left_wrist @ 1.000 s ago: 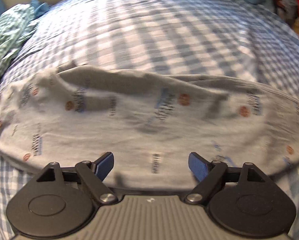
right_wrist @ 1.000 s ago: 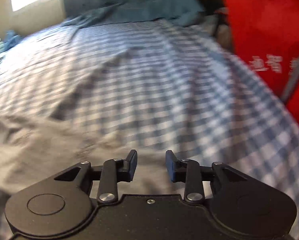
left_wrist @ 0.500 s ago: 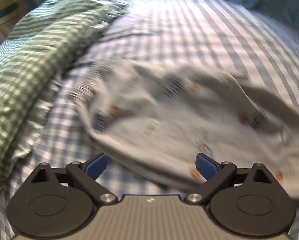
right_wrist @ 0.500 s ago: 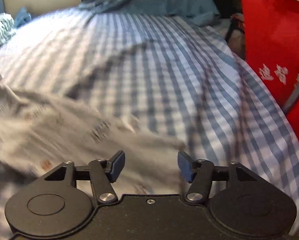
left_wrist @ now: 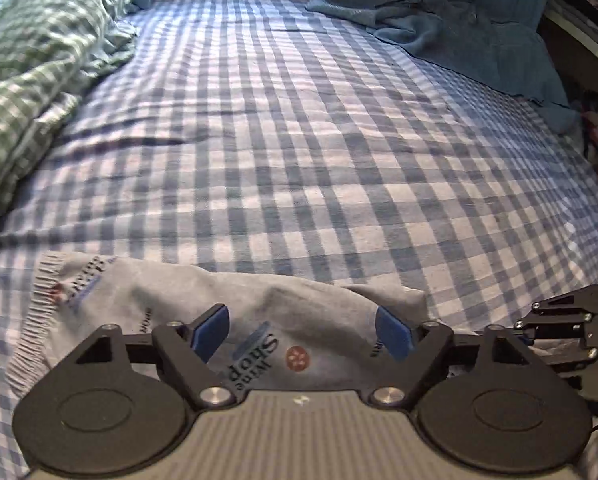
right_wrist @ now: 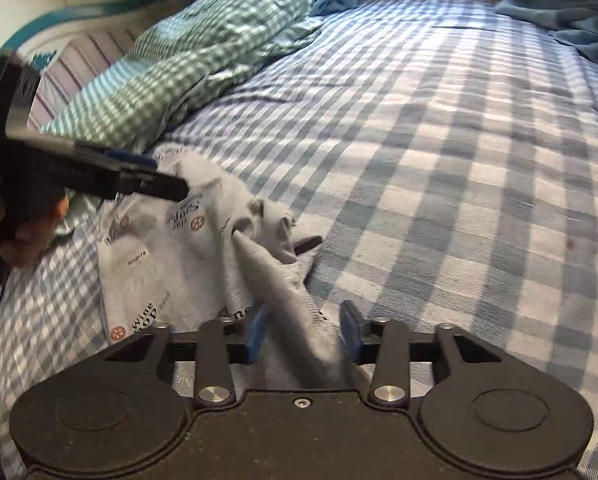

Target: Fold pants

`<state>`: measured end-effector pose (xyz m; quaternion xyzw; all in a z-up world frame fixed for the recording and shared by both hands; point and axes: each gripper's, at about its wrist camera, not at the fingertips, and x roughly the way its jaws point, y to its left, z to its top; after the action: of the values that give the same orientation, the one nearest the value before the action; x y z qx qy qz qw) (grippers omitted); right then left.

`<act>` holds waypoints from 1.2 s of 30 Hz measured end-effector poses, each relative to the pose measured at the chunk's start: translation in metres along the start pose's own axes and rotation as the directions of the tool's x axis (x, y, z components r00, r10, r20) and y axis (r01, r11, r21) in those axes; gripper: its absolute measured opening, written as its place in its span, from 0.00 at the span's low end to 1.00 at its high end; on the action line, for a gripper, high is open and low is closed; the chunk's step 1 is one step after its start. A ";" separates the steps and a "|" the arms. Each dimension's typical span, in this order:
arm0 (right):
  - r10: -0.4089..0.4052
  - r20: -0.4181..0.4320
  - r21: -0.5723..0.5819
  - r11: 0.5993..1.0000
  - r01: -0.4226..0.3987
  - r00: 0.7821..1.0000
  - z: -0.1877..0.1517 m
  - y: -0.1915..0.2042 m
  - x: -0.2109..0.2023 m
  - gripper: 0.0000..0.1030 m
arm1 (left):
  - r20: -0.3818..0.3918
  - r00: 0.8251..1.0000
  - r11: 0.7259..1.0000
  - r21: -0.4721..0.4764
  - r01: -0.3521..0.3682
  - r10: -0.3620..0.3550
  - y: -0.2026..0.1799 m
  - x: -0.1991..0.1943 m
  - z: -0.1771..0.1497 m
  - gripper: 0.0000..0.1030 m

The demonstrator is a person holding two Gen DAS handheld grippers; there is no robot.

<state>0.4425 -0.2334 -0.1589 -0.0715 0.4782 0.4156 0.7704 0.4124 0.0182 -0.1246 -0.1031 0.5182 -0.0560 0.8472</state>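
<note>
Dim, striped daylight; fisheye-bent edges; slight blur at left.

My left camera sits low at the near edge of the bed [left_wrist: 299, 140], facing along it to the far edge. My right camera, equally near, angles toward the far left corner. Both share the pants [left_wrist: 171, 296] [right_wrist: 203, 240].

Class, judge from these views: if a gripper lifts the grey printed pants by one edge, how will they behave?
The grey printed pants would probably droop limply: they already lie crumpled in soft ridges. They look thin, so likely light. On the checked bedsheet, pushing would likely bunch them.
</note>
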 end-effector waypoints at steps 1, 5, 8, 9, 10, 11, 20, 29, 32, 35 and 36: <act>-0.063 0.019 -0.058 0.996 0.064 0.998 -0.003 0.015 -0.002 0.09 | -0.032 0.999 0.999 -0.042 0.031 -0.032 0.004 0.005 0.001 0.76; -0.184 0.112 -0.295 0.932 0.210 0.976 -0.029 0.070 -0.022 0.03 | -0.084 0.962 0.917 -0.334 0.218 -0.259 0.026 0.021 -0.008 0.75; -0.192 0.102 -0.388 0.896 0.216 0.976 -0.053 0.100 -0.021 0.02 | -0.086 0.959 0.888 -0.408 0.214 -0.270 0.029 0.031 -0.020 0.68; -0.187 0.090 -0.399 0.893 0.208 0.978 -0.060 0.105 -0.018 0.02 | -0.094 0.962 0.892 -0.408 0.196 -0.255 0.027 0.033 -0.024 0.53; -0.181 0.074 -0.398 0.896 0.196 0.981 -0.066 0.109 -0.014 0.02 | -0.109 0.967 0.894 -0.416 0.164 -0.229 0.027 0.038 -0.029 0.32; -0.168 0.057 -0.380 0.908 0.177 0.984 -0.069 0.109 -0.010 0.02 | -0.128 0.970 0.892 -0.432 0.134 -0.208 0.028 0.042 -0.033 0.22; 0.189 0.159 0.323 0.917 -0.232 0.969 -0.031 0.004 -0.026 0.46 | -0.011 0.966 0.820 -0.531 0.213 -0.258 0.059 0.036 -0.056 0.30; 0.327 0.145 0.626 0.701 -0.342 0.934 -0.004 -0.036 0.042 0.19 | 0.054 0.980 0.960 -0.215 -0.178 0.194 0.051 0.006 -0.065 0.48; 0.310 0.225 0.639 0.669 -0.380 0.924 0.009 -0.043 0.037 0.00 | 0.059 0.974 0.960 -0.191 -0.204 0.219 0.059 0.007 -0.073 0.34; 0.225 0.393 0.710 0.542 -0.450 0.892 0.023 -0.088 0.019 0.00 | 0.065 0.972 0.964 -0.162 -0.211 0.224 0.060 0.006 -0.076 0.32; 0.221 0.363 0.714 0.558 -0.422 0.905 0.030 -0.097 0.024 0.00 | 0.062 0.972 0.963 -0.165 -0.214 0.227 0.059 0.007 -0.075 0.32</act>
<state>0.5365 -0.2668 -0.1897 0.4069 0.5215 0.3066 0.6844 0.3484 0.0659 -0.1776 -0.1135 0.4946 0.0839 0.8576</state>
